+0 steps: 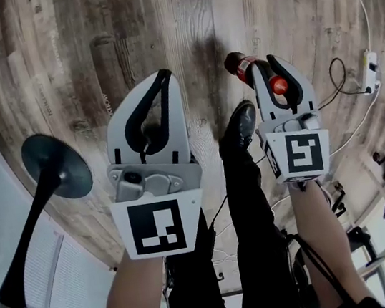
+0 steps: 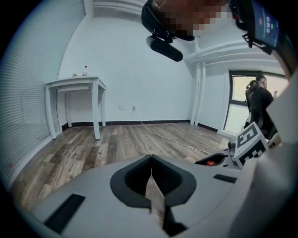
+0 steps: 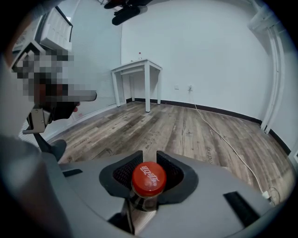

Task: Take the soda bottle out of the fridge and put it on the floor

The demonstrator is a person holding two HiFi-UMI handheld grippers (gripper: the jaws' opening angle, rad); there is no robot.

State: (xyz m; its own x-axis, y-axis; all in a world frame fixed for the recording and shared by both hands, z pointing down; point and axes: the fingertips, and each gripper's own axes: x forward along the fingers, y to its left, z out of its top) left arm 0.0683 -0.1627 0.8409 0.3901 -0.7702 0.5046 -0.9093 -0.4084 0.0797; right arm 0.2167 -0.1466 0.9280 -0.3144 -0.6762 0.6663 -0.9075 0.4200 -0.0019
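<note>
Head view: right gripper (image 1: 269, 66) clamps soda bottle (image 1: 241, 67) by neck, cap toward person, base floorward; left gripper (image 1: 164, 79) jaws together.

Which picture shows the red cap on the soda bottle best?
The right gripper view: the cap faces the camera, big and centred between the jaws. The head view shows the cap small and side-on, with the bottle reaching past it. The left gripper view catches only a red speck.
</note>
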